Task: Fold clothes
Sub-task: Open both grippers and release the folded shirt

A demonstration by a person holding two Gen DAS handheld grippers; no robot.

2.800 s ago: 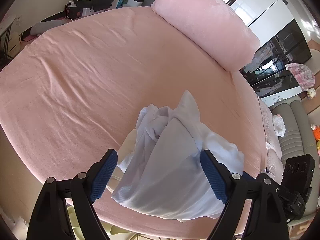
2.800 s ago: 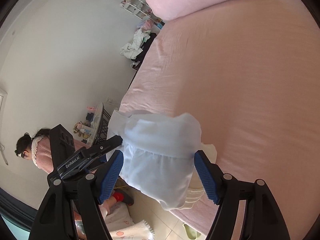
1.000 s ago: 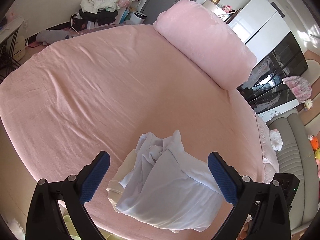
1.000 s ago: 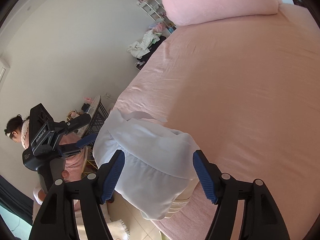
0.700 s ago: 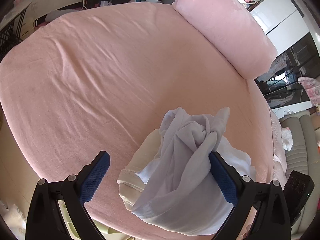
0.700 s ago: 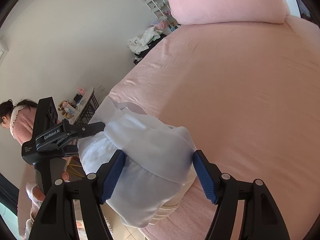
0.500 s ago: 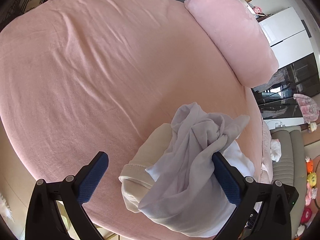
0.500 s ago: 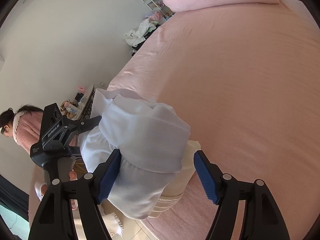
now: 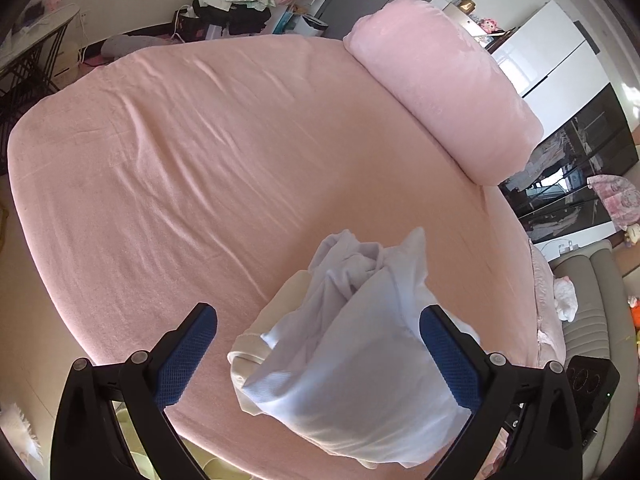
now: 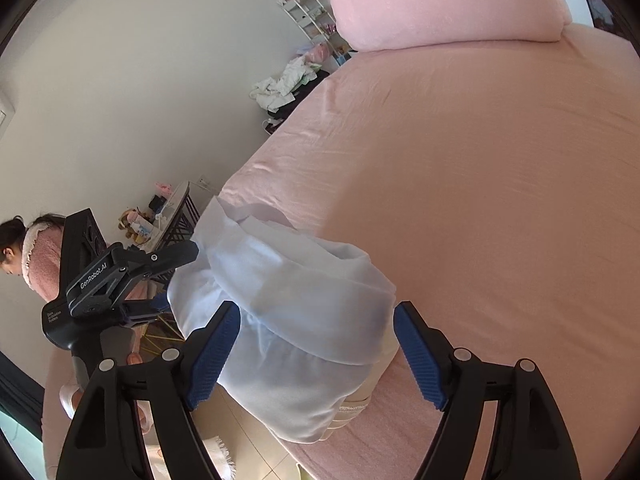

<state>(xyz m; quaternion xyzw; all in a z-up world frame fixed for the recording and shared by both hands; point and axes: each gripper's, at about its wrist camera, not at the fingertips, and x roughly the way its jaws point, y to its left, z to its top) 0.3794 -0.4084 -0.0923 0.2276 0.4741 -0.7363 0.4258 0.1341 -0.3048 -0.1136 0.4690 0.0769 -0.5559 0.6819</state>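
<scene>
The big pink bed (image 9: 200, 152) fills most of both views. Its sheet has small wrinkles, and a fat pink pillow (image 9: 440, 92) lies along the far edge.

Near the front edge of the bed, close to a corner, sits a white garment (image 9: 360, 340). It is bunched up in a lump, not flat. It lies on top of a cream folded piece (image 9: 248, 352) that peeks out below it and looks tidy.

The left gripper (image 9: 316, 344) is spread wide. The white garment sits between its blue pads, but I see no squeeze on the cloth. The right gripper (image 10: 316, 340) is opening, with the cloth in its gap and nothing pinched.

I think one piece is done. The white one is not folded yet. It needs to be spread out flat and then folded.
</scene>
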